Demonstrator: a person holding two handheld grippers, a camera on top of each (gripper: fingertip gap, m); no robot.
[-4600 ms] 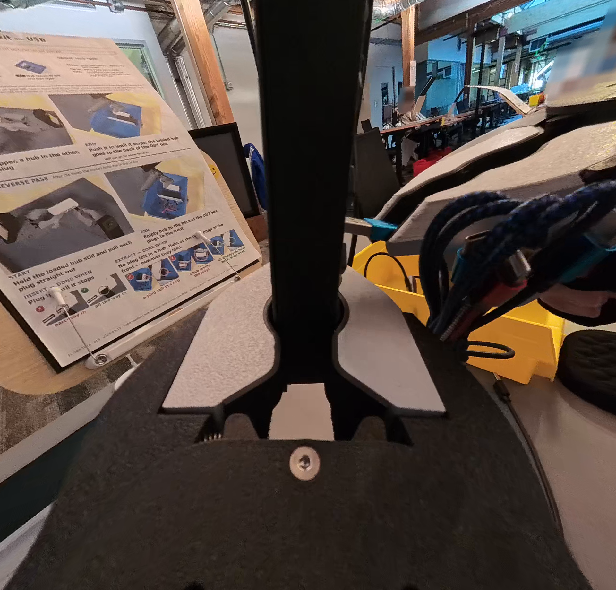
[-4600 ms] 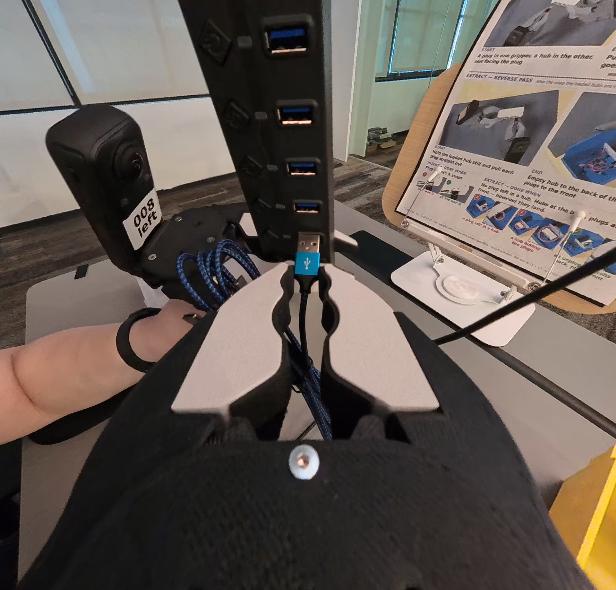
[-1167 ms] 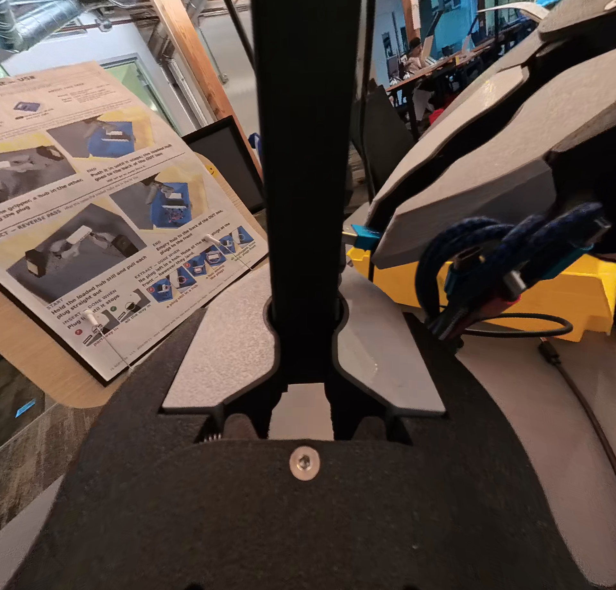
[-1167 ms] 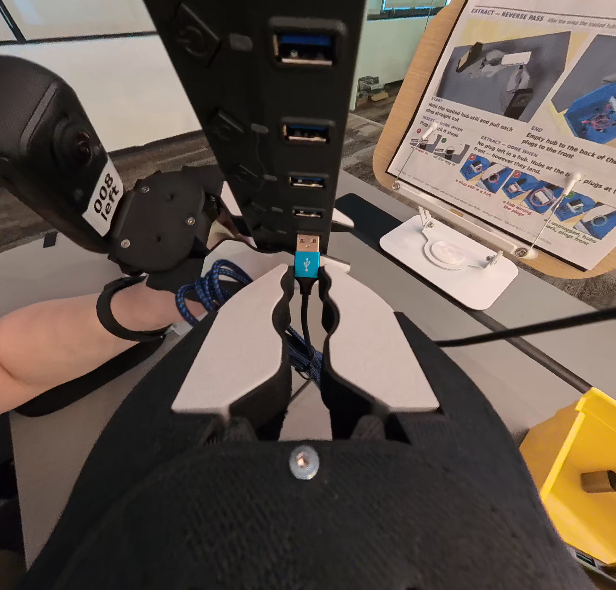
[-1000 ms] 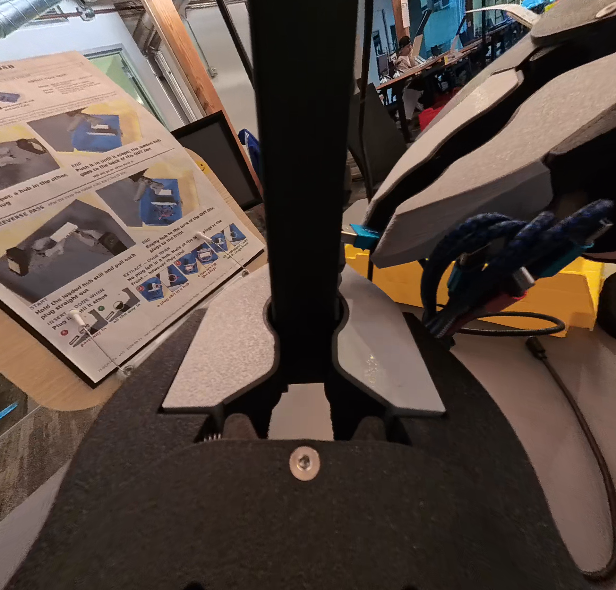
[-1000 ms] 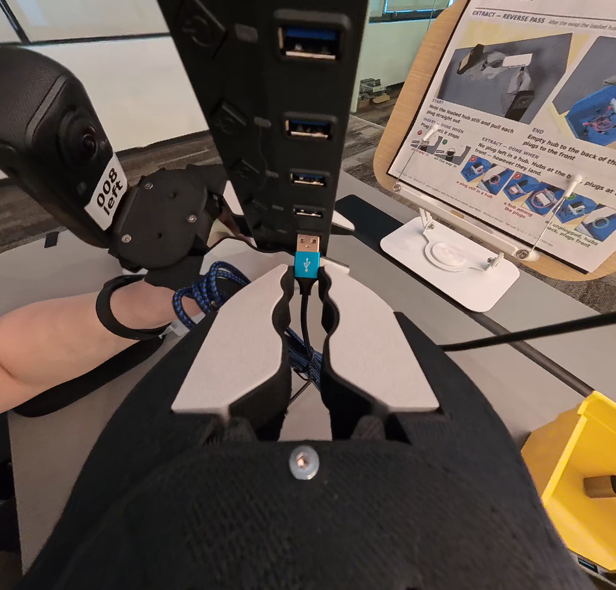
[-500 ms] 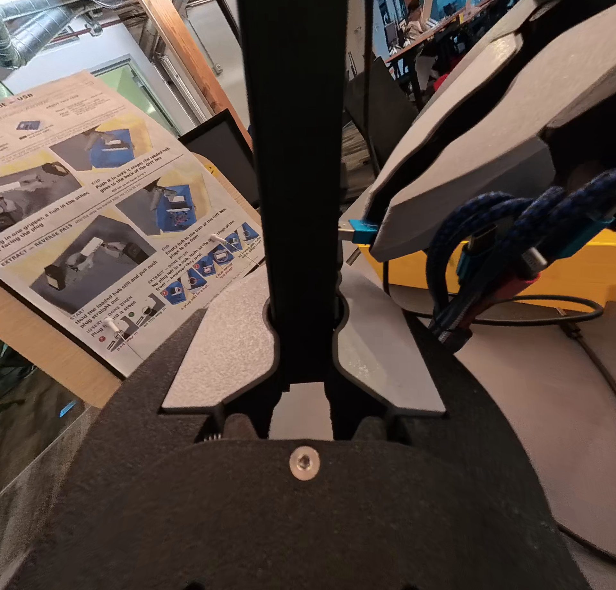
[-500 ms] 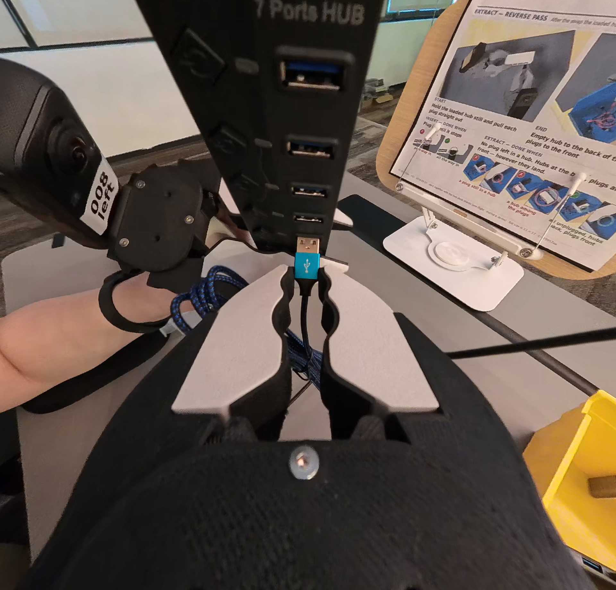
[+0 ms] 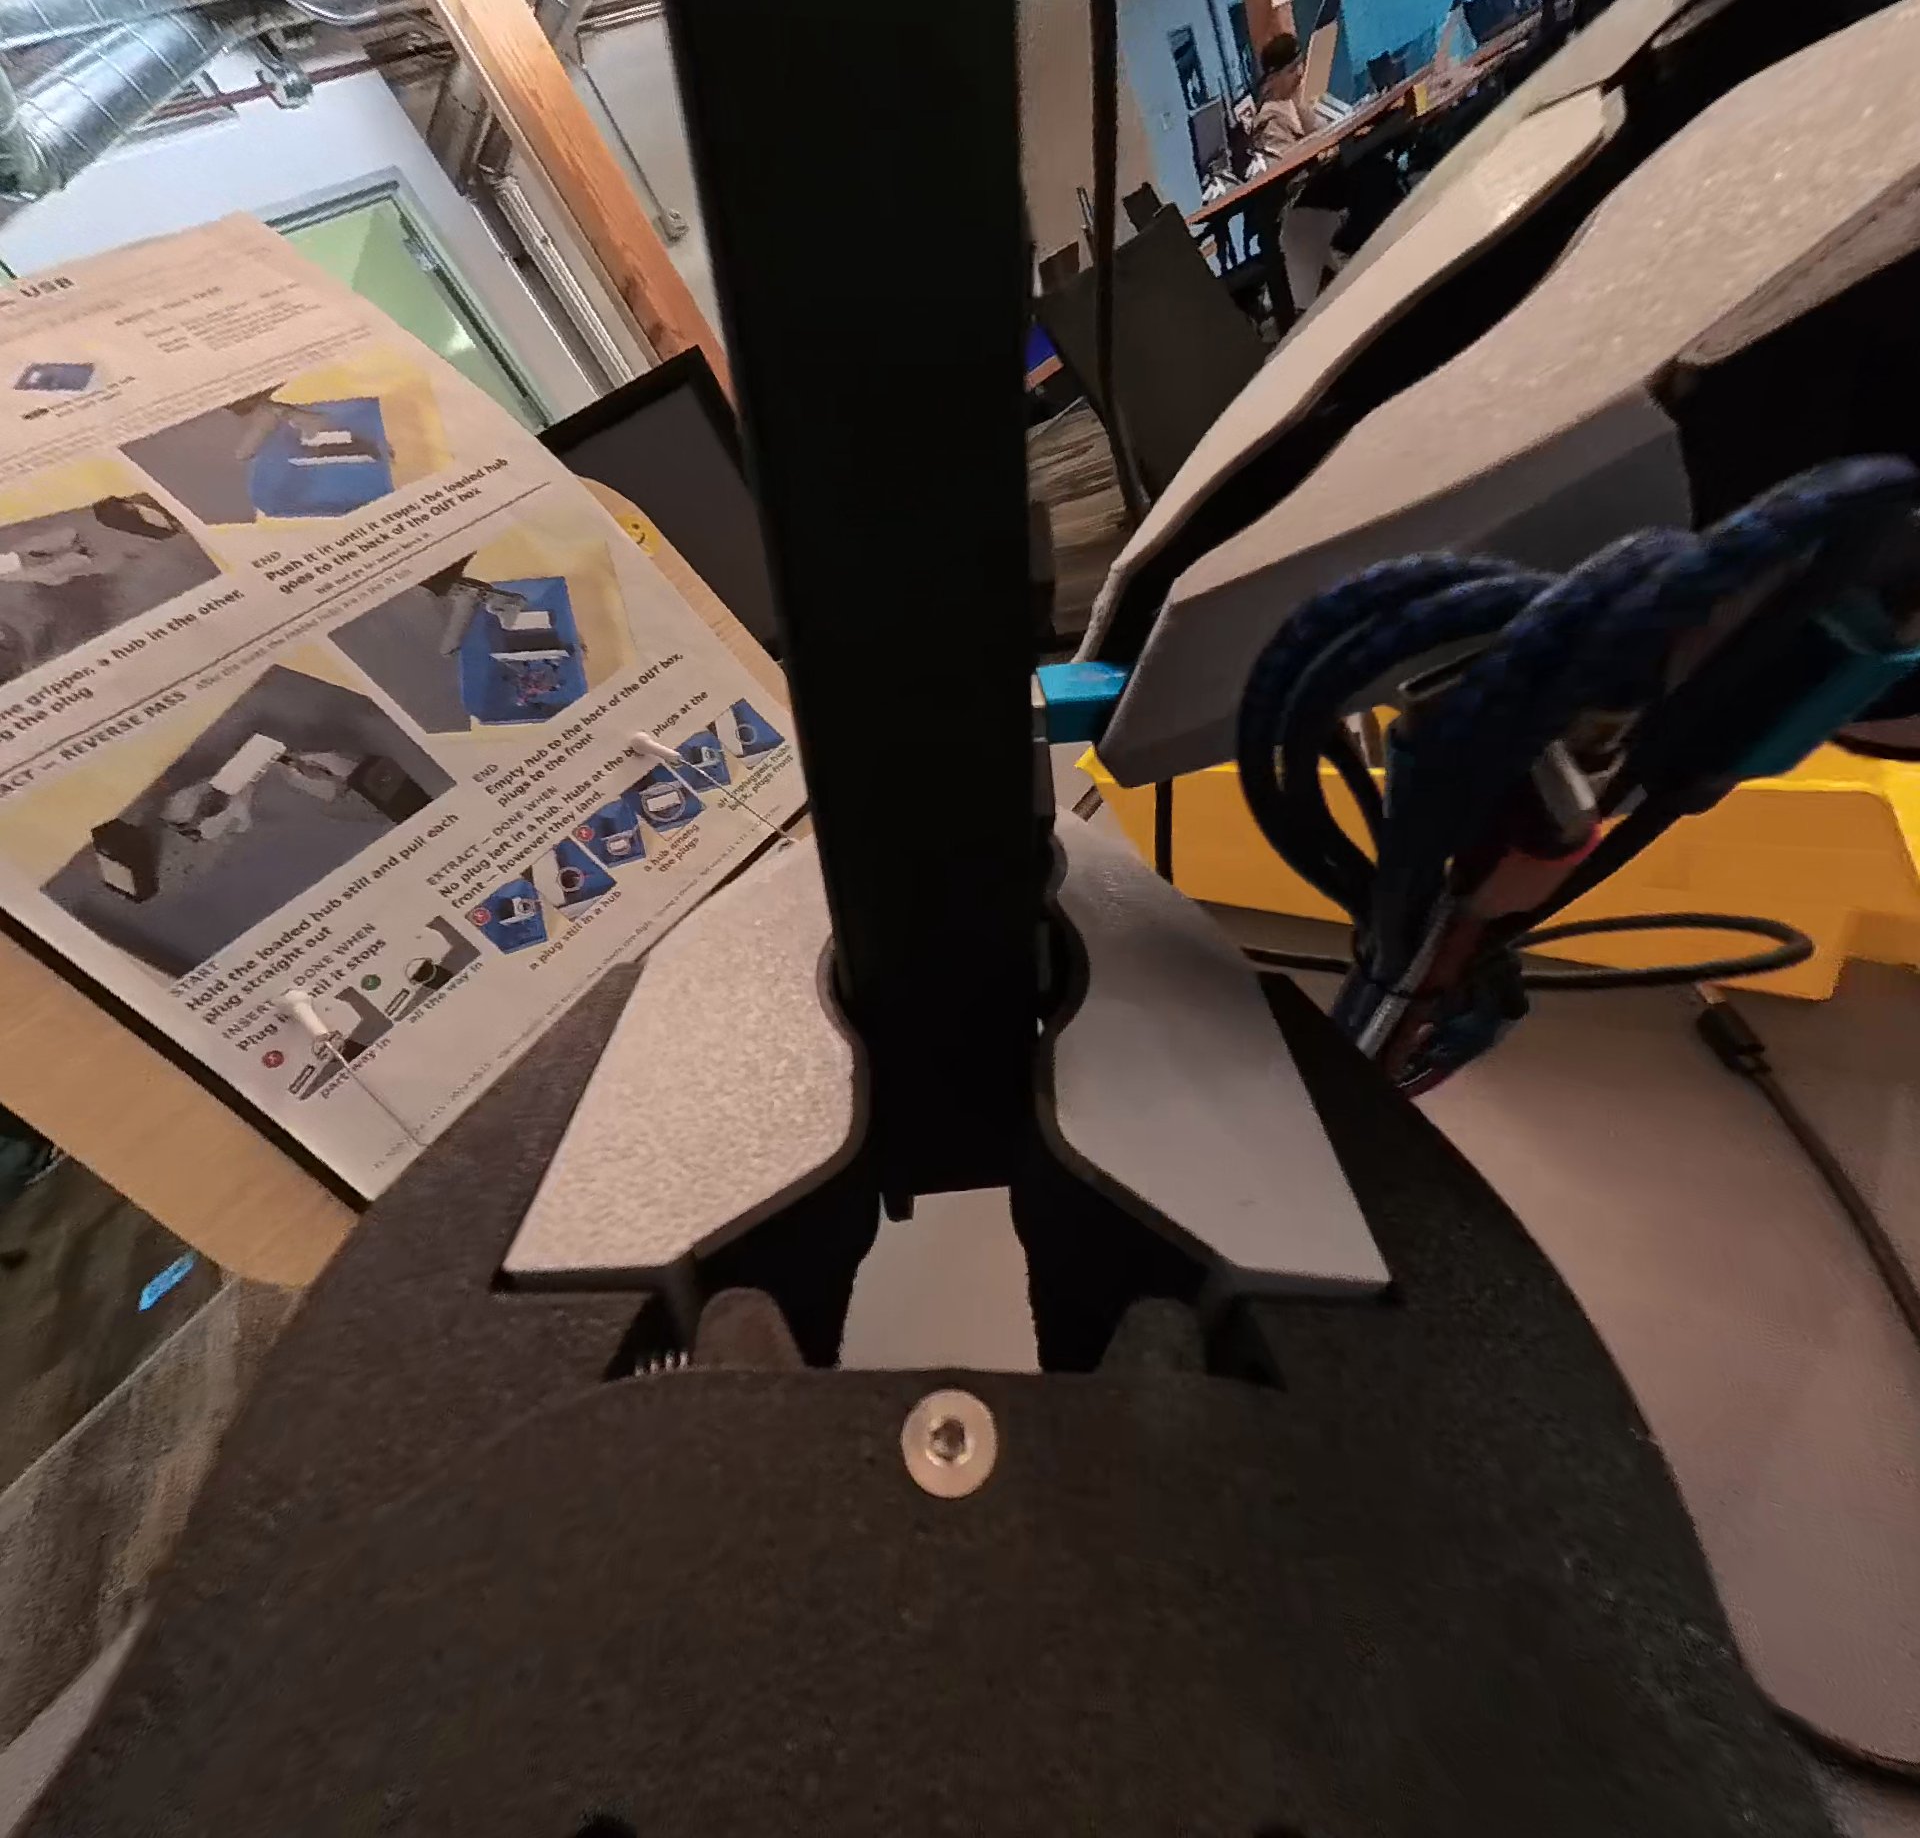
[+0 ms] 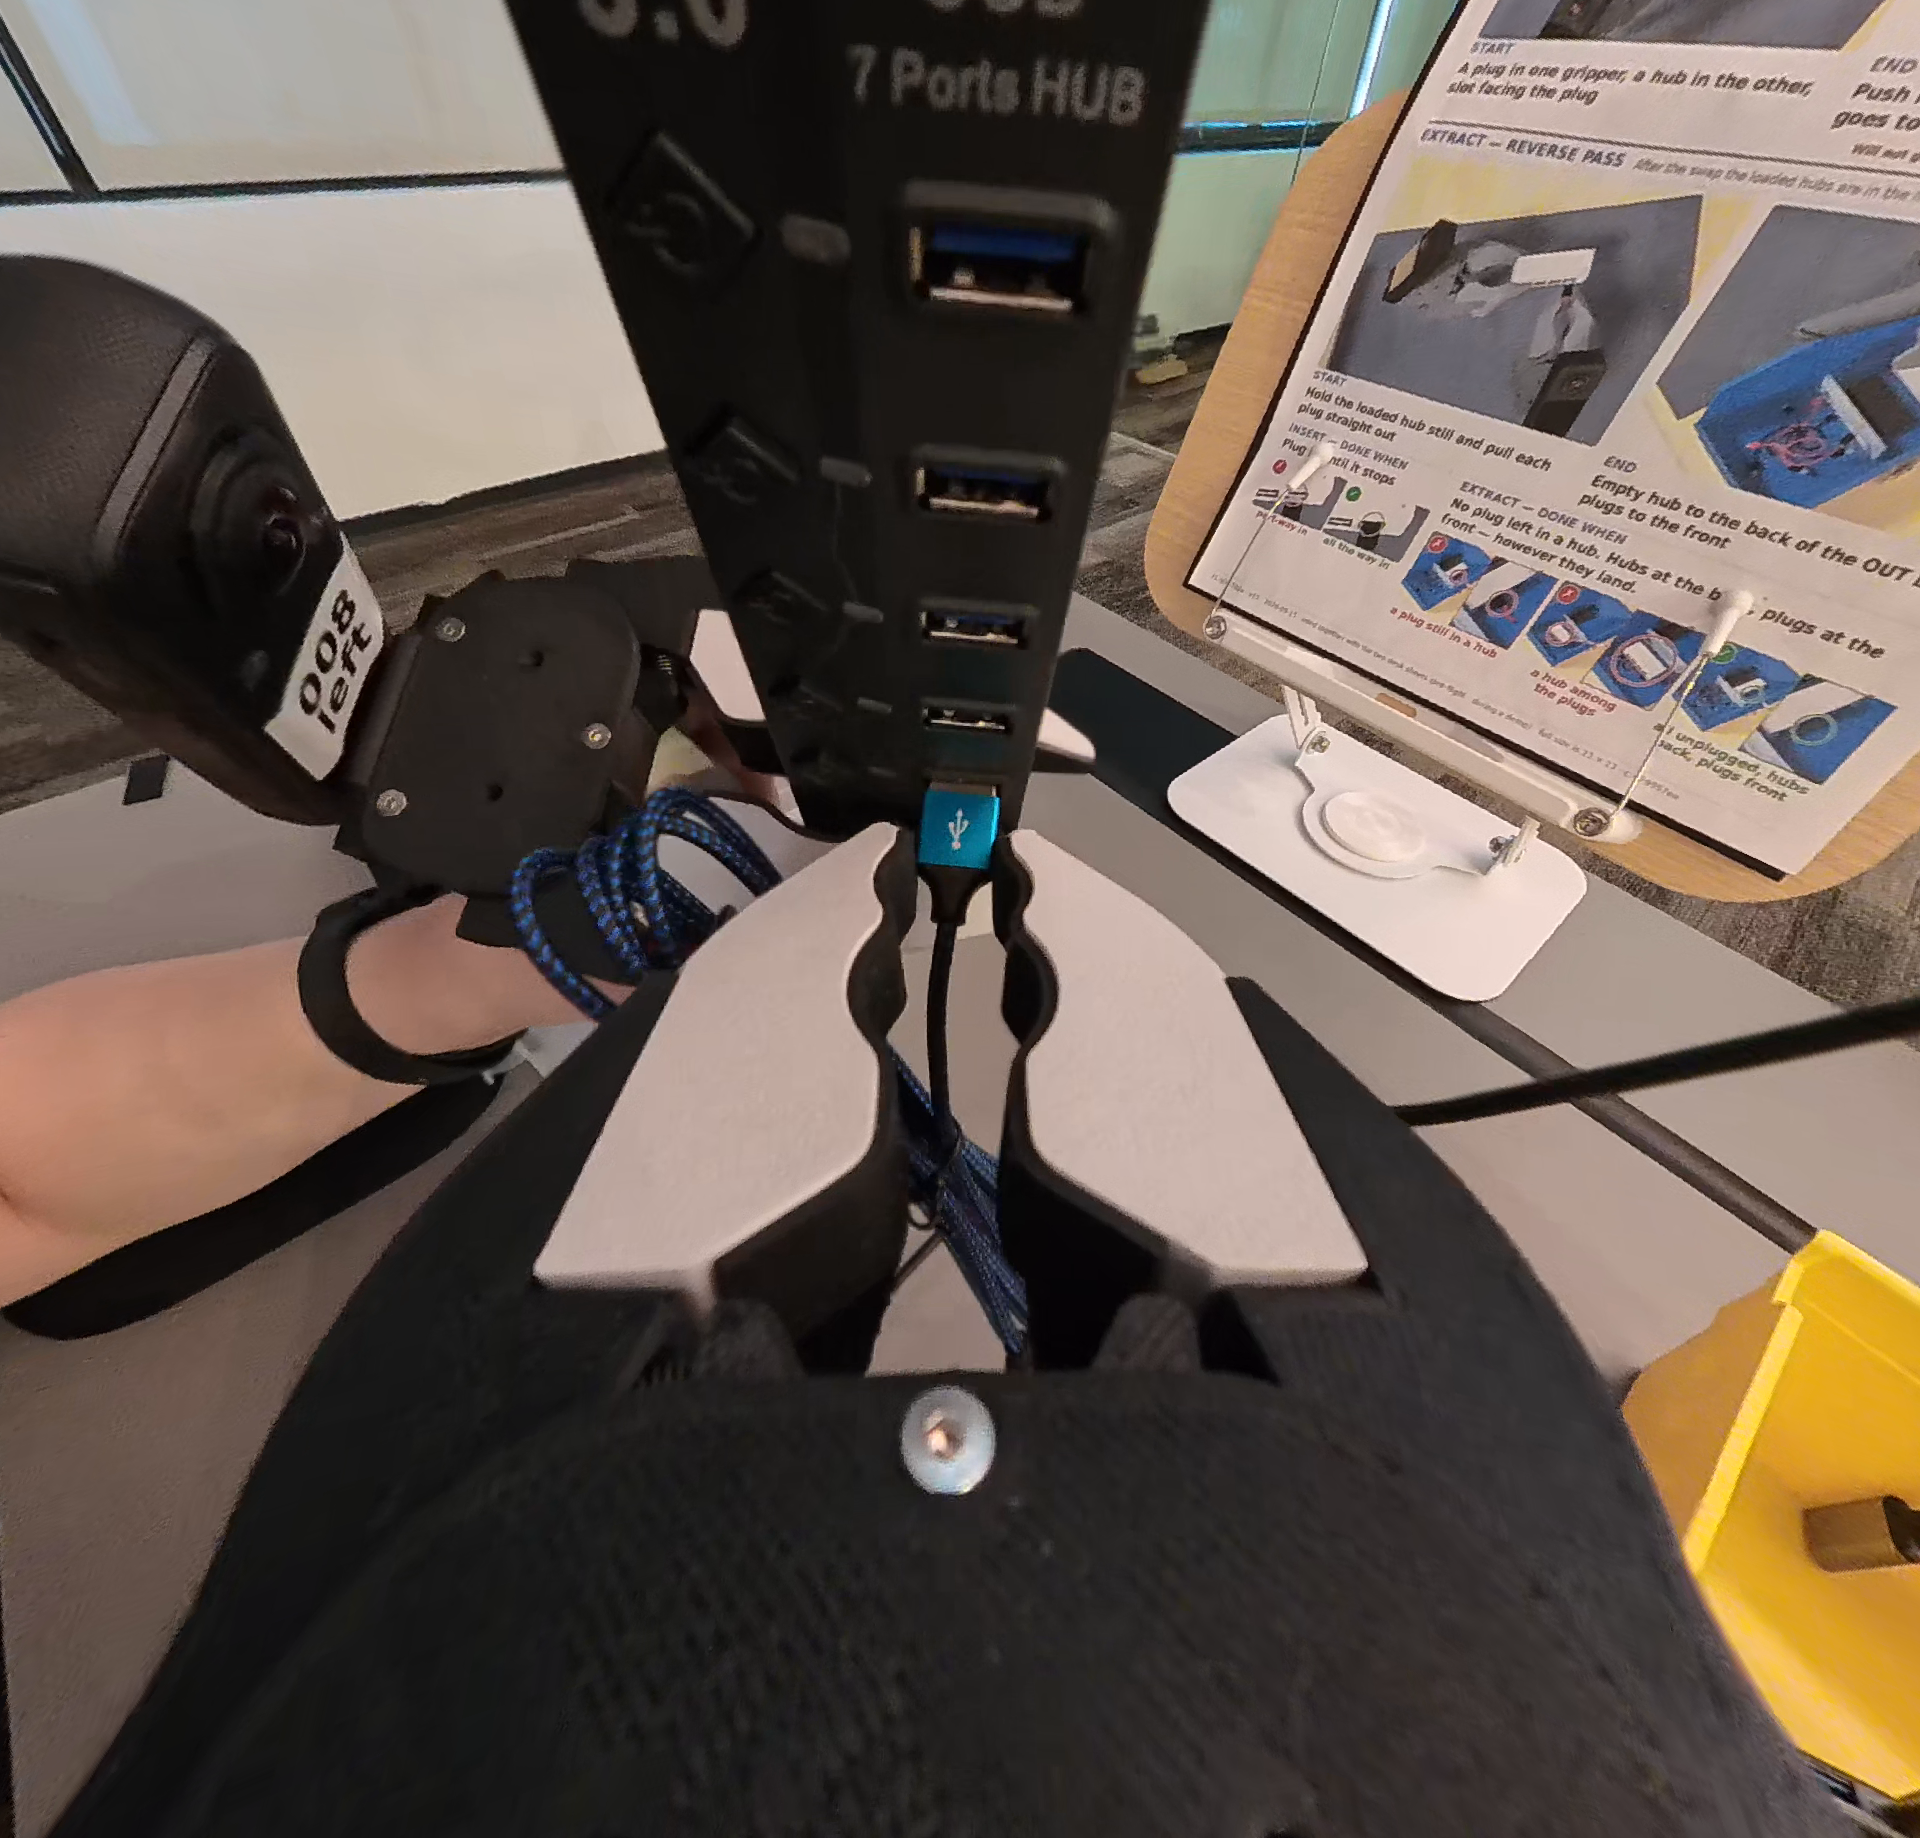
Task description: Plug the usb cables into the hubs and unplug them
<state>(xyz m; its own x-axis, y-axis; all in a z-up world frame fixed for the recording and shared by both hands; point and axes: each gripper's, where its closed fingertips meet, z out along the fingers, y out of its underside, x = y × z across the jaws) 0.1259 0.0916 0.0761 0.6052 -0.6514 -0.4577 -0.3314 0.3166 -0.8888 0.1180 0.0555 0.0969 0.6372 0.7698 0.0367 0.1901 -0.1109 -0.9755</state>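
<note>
Since half a second ago the blue plug point(image 10: 957, 829) has gone into the lowest port of the black hub point(image 10: 883, 354); its metal tip, bare before, is now nearly all hidden in the socket. The right gripper point(image 10: 951, 884) pinches the plug's black collar between its fingers, with the thin cable running back down between them toward 6 o'clock. Four ports above the plug stand empty.

The left gripper point(image 9: 951, 967) is clamped on the lower end of the hub point(image 9: 873, 438), which stands upright through the middle of its view toward 12 o'clock. At 3 o'clock of the hub the plug point(image 9: 1075, 699) meets its edge, with the right gripper's grey fingers point(image 9: 1455, 583) behind it. A bundle of blue braided cables point(image 9: 1475, 728) hangs below those fingers (several spare connectors dangle in it).

An instruction sheet point(image 10: 1621, 417) leans on a white stand point(image 10: 1382, 853) at 2 o'clock in the right view, on the grey table point(image 10: 1558, 1144). A yellow bin point(image 10: 1808, 1497) sits at 4 o'clock.
</note>
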